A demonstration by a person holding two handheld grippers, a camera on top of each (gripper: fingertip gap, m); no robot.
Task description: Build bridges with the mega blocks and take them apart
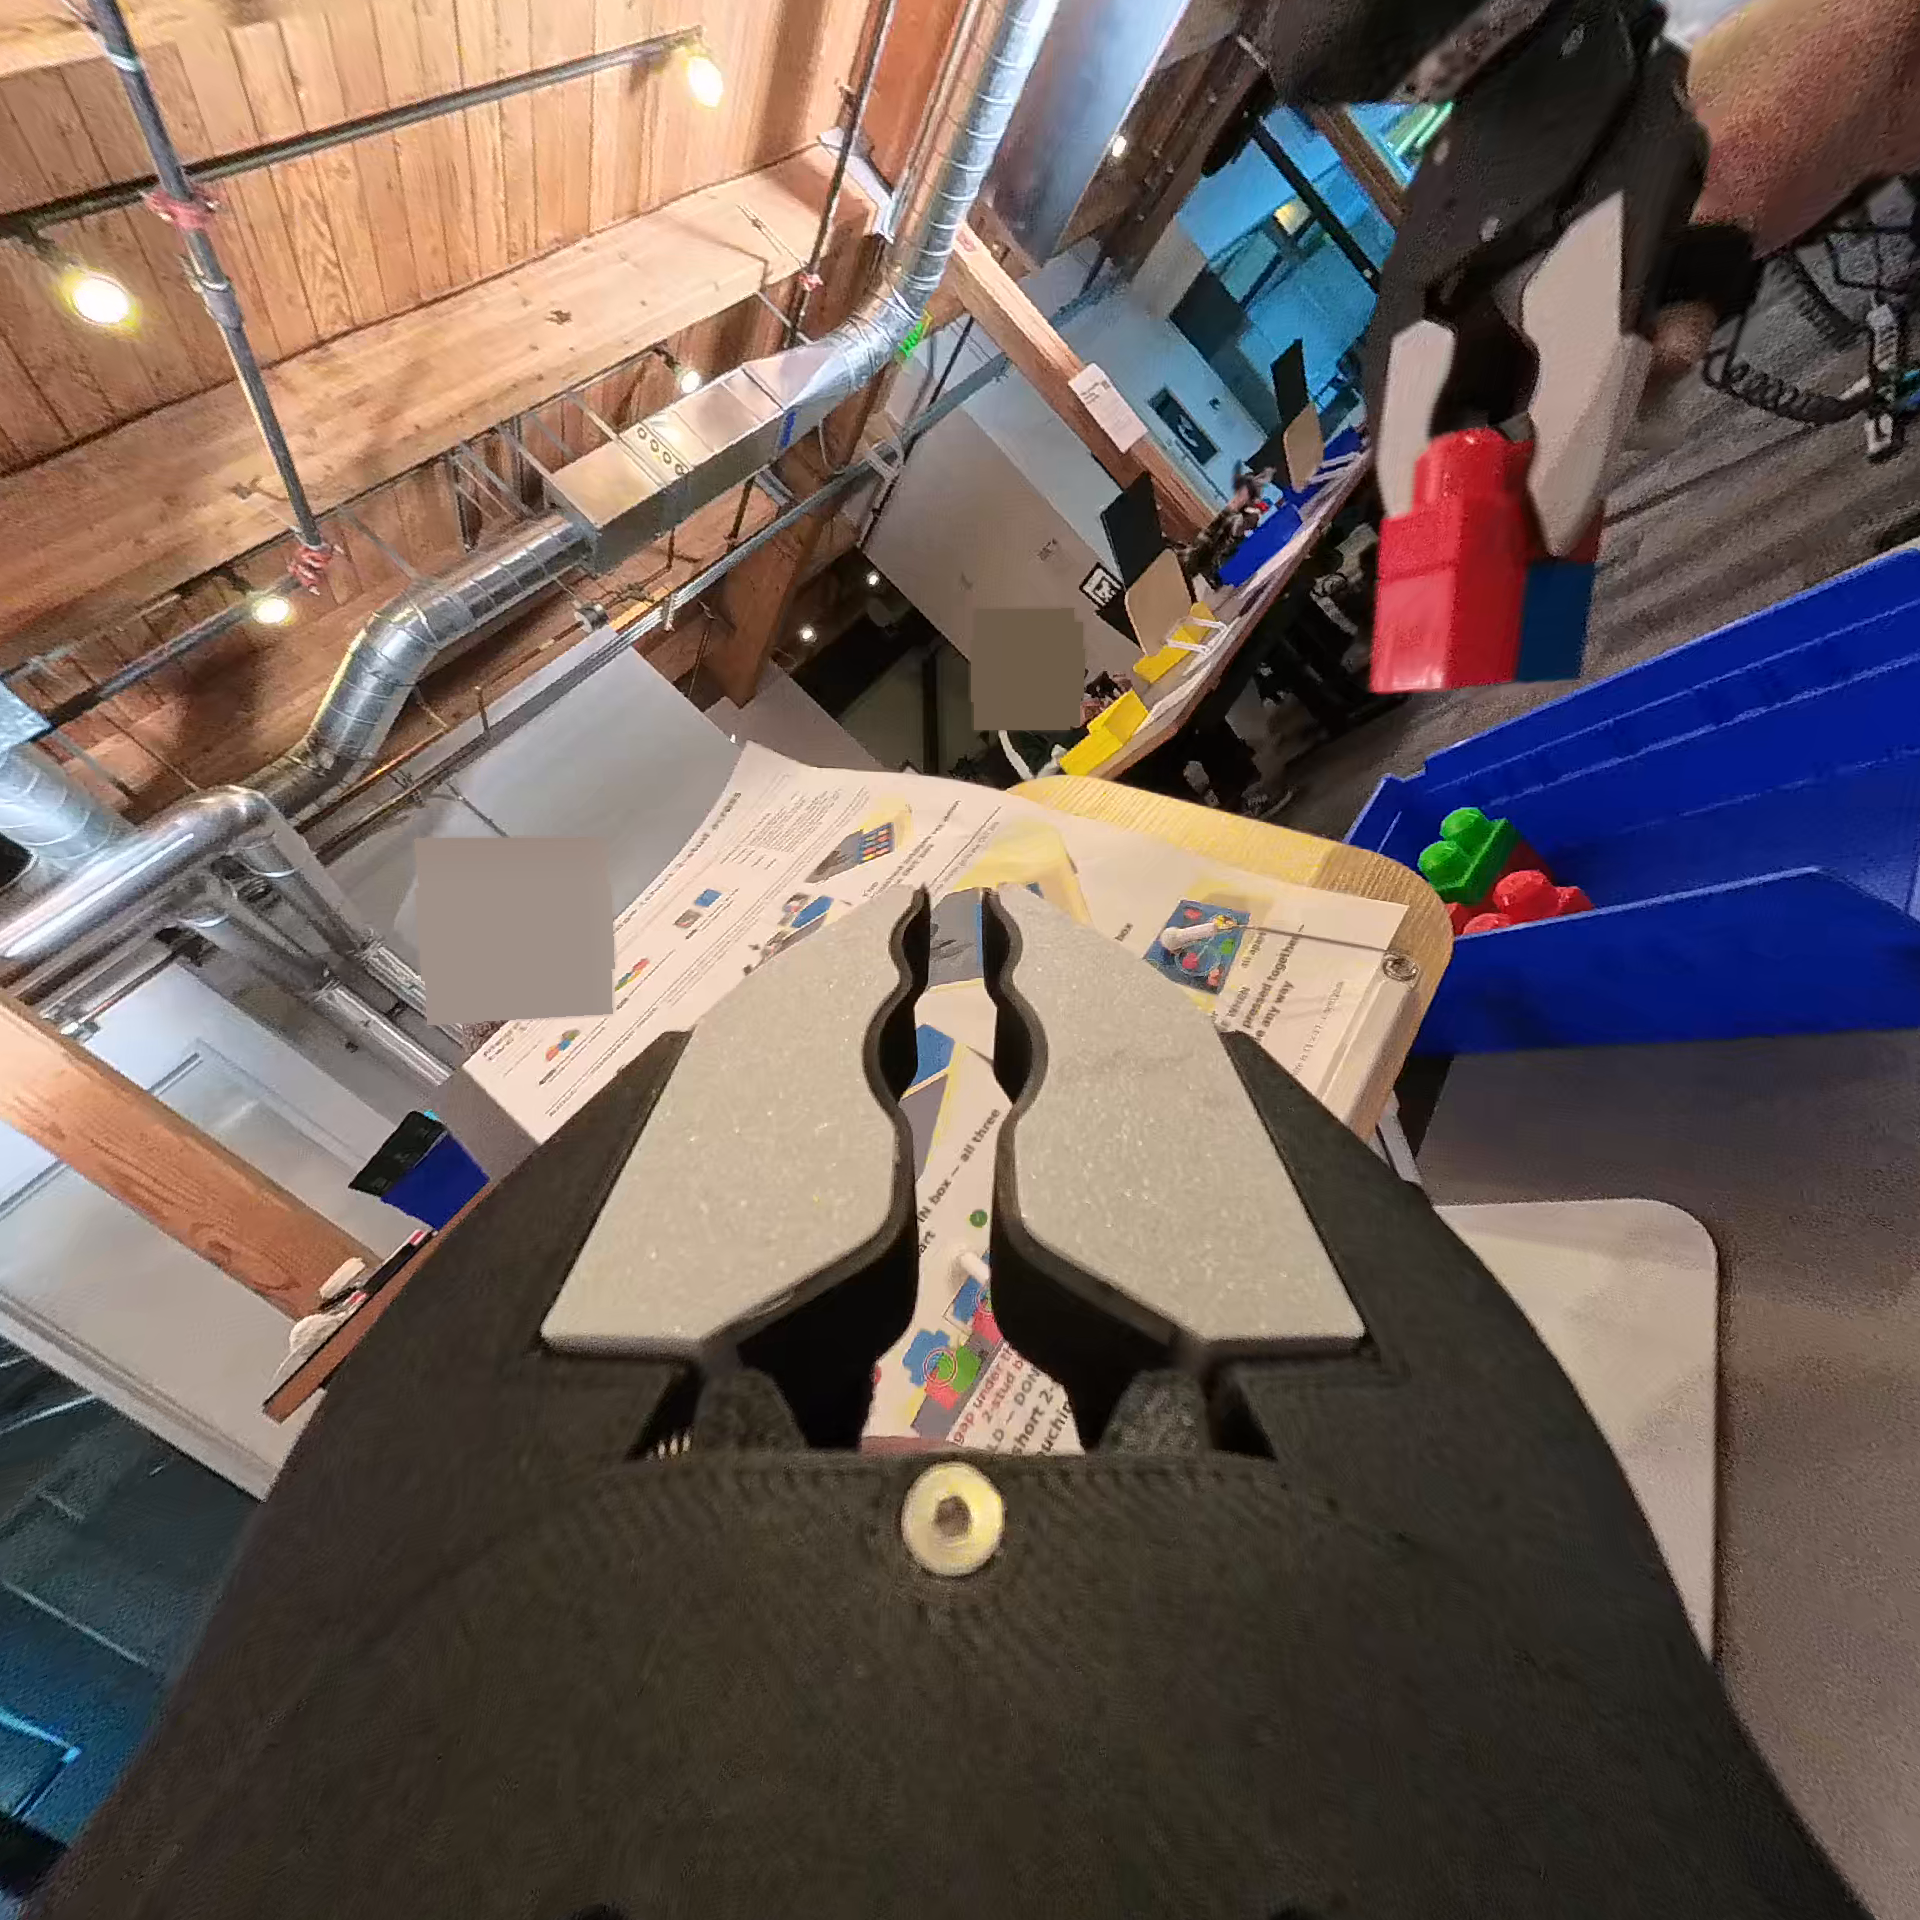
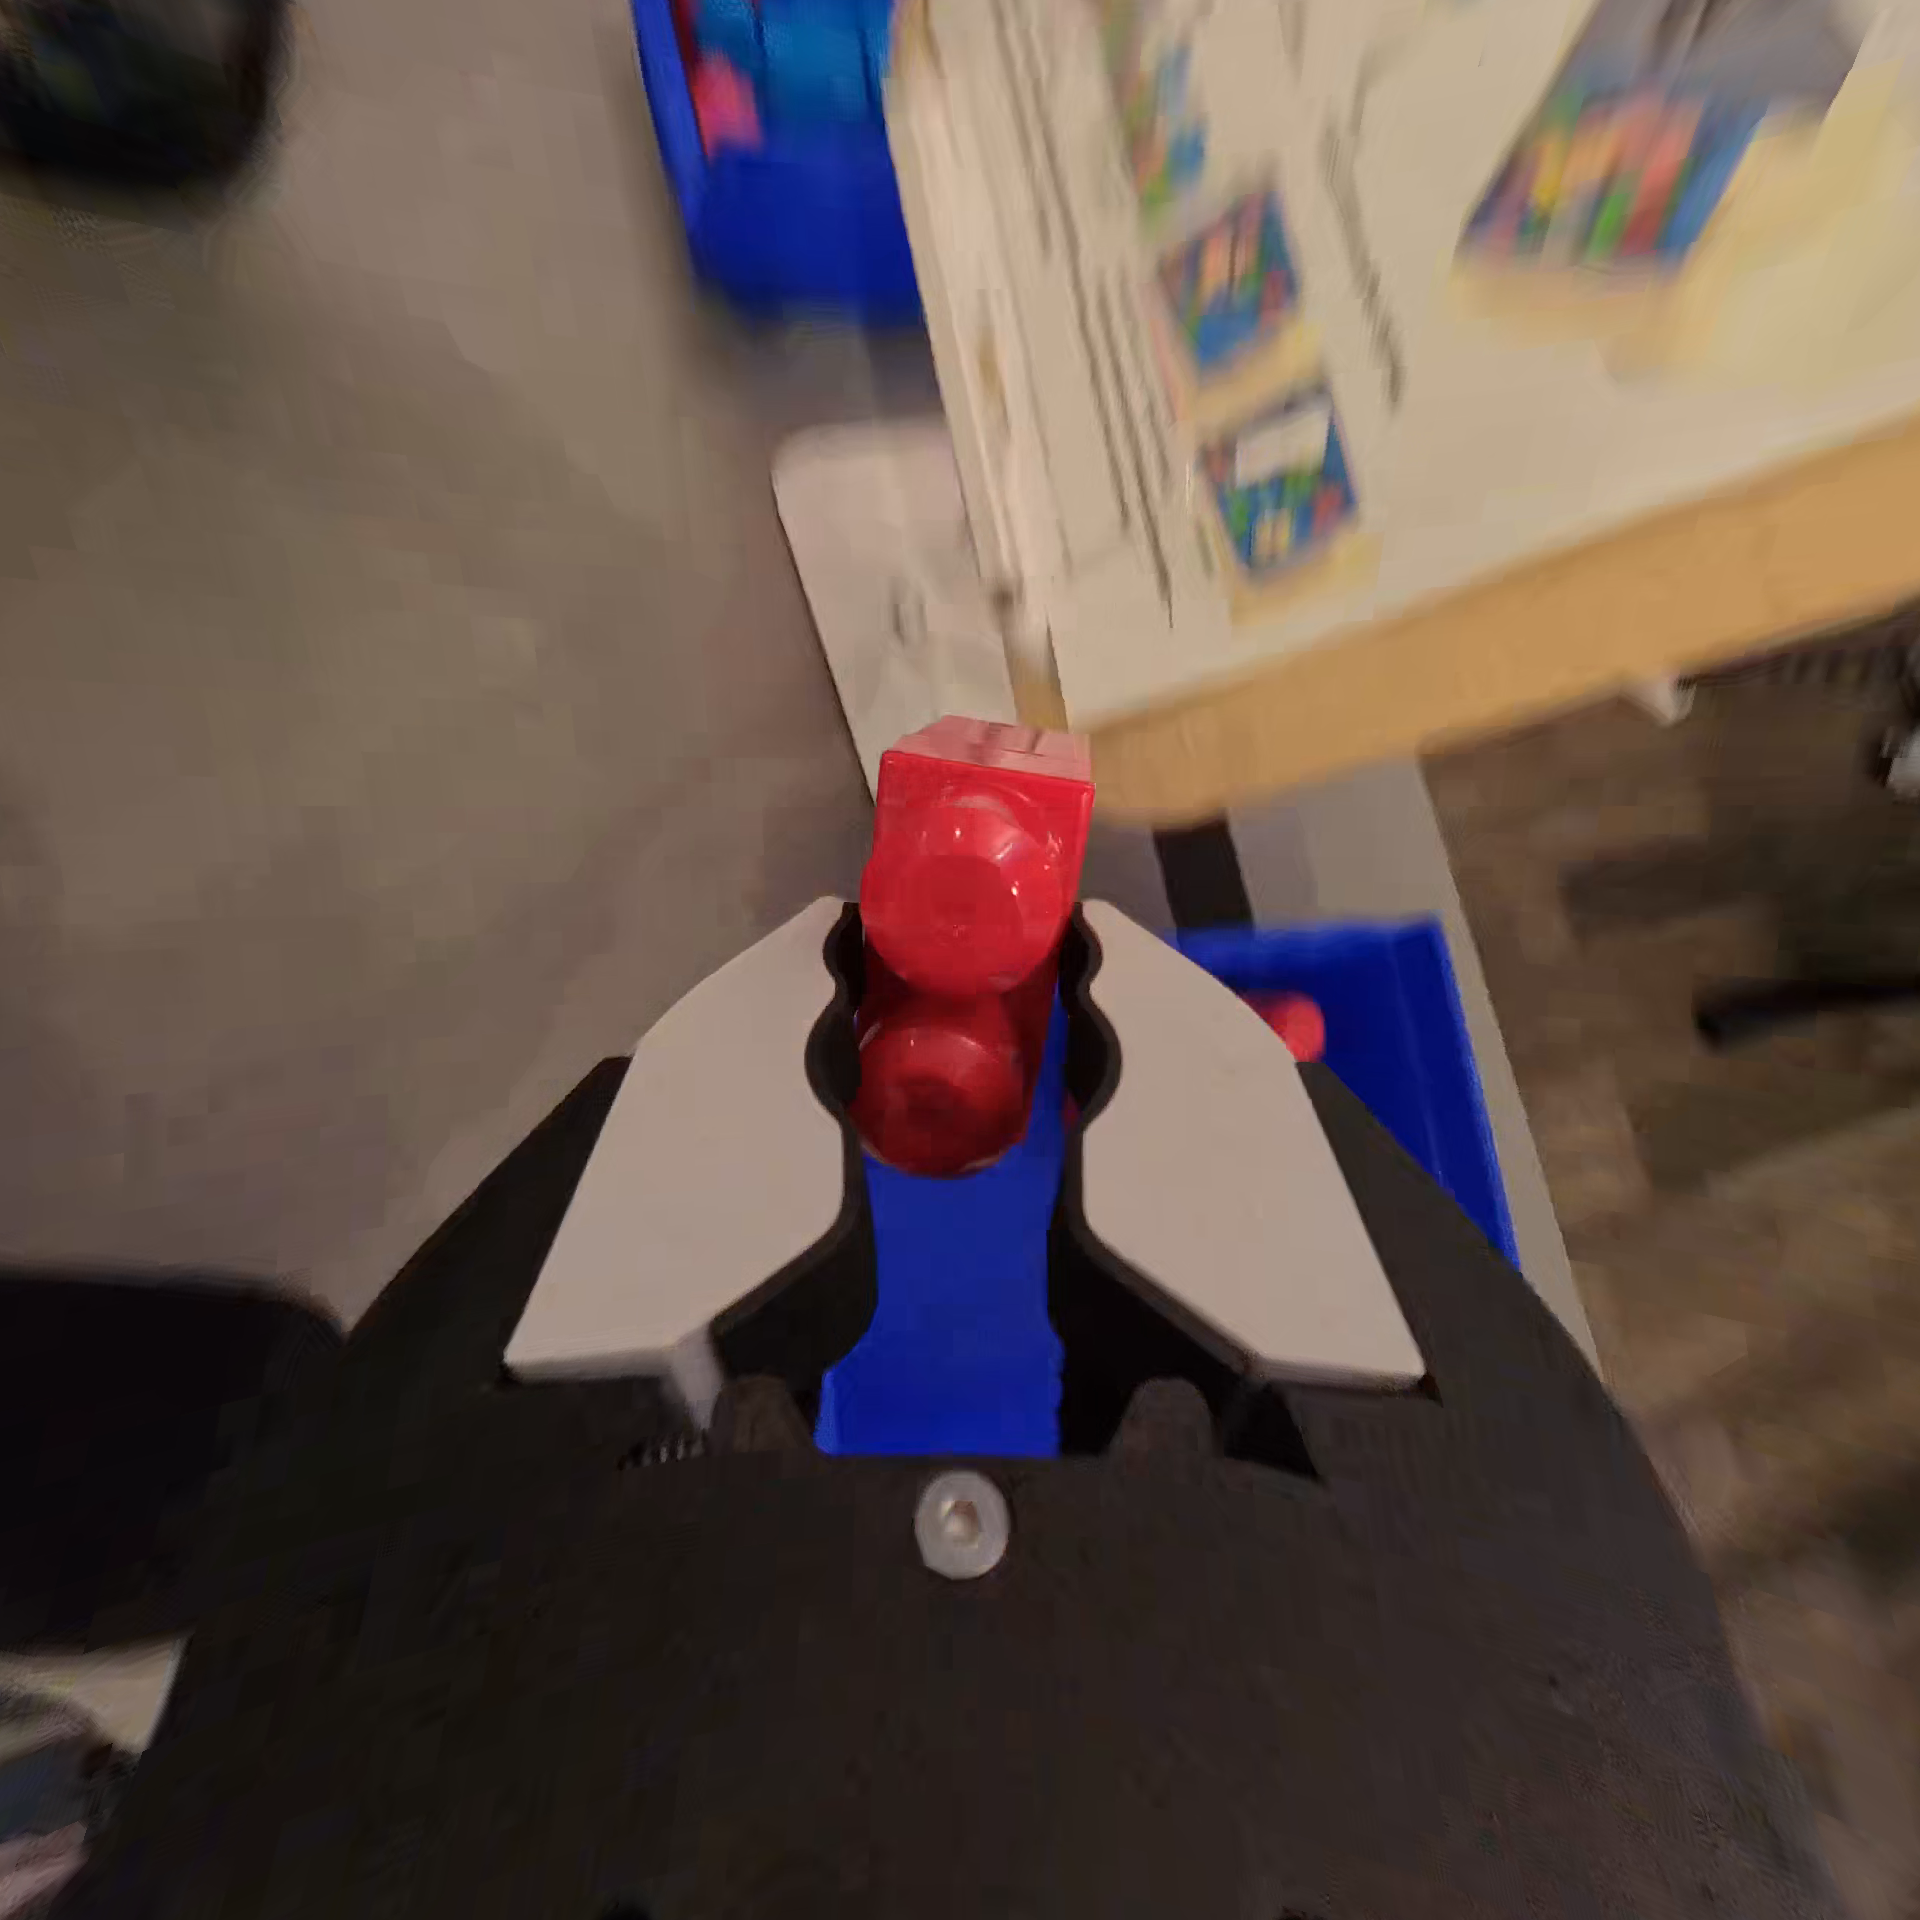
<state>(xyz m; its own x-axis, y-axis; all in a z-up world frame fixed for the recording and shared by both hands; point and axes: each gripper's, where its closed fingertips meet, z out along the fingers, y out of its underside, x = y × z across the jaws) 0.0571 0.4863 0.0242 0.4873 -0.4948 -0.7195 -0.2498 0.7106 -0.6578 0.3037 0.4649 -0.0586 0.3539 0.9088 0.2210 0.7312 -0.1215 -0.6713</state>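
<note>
Two grippers are in view. The left gripper has its jaws drawn nearly together with only a thin slit between the grey pads and nothing in them; it hangs over the printed sheets on the wooden table. The right gripper is clamped on a red block, both pads pressing its sides.

In the left wrist view that red block hangs in the air above the blue bin, well apart from the table, with one blue block joined to its side. So two blocks are carried. The red one is glossy, stepped in outline, with two round studs facing the right wrist camera.

Inside the blue bin lie one green block and at least two red blocks; the exact red count cannot be told. A second blue bin sits blurred beyond the table's edge.
</note>
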